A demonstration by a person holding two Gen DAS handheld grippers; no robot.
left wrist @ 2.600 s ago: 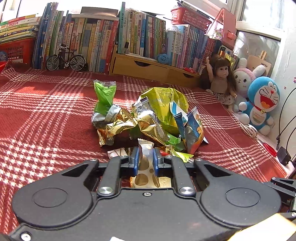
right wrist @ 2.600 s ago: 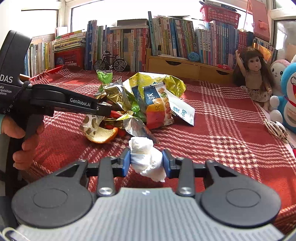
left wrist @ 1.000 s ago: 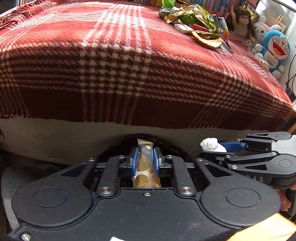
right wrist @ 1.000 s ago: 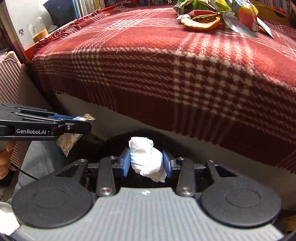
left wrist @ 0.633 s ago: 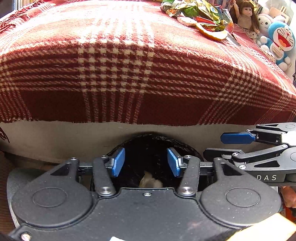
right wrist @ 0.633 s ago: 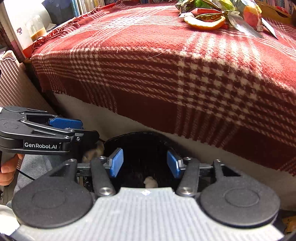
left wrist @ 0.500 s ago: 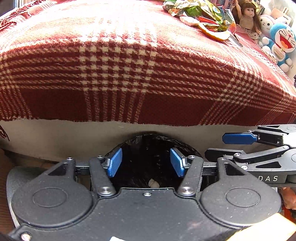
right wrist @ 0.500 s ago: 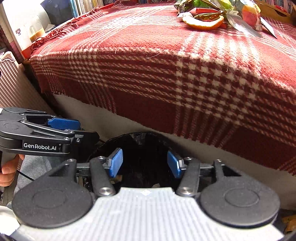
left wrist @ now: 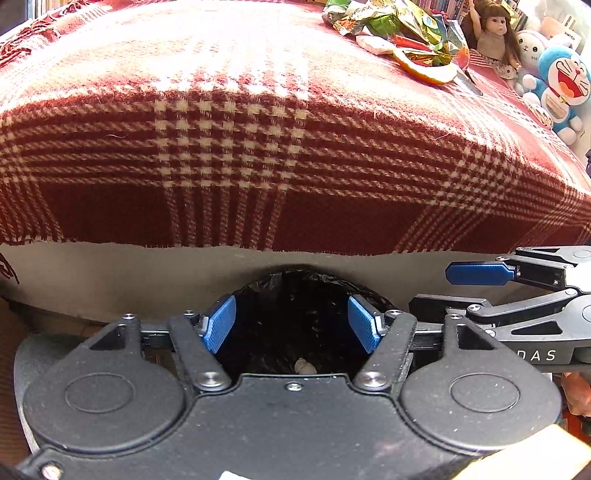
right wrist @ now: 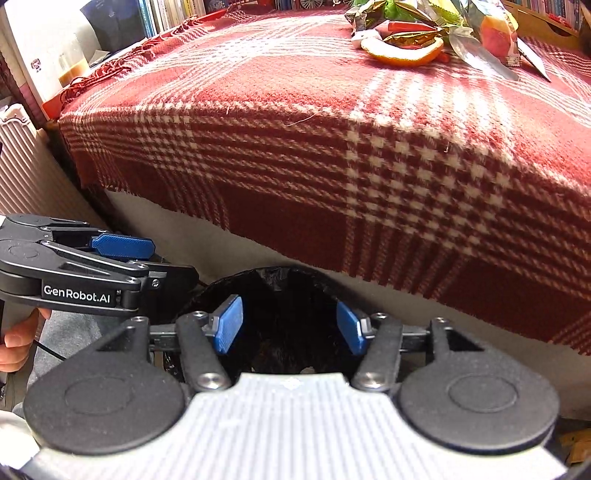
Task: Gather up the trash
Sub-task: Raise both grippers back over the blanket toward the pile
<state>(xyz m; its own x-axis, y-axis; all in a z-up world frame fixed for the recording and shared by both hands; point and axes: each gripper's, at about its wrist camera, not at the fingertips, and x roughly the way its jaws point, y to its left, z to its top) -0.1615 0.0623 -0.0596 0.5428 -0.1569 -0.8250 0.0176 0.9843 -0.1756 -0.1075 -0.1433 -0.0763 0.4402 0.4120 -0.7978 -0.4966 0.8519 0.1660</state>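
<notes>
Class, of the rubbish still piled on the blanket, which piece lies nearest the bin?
The orange peel: a curved rind at the pile's front edge, closer than the foil wrappers behind it.

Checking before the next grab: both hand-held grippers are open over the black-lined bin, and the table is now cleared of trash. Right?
Not quite. Both hand-held grippers, left and right, are open over the bin, but wrappers and an orange peel remain on the blanket, as the right wrist view shows.

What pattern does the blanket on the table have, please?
Red-and-white plaid blanket, clearest in the left wrist view.
</notes>
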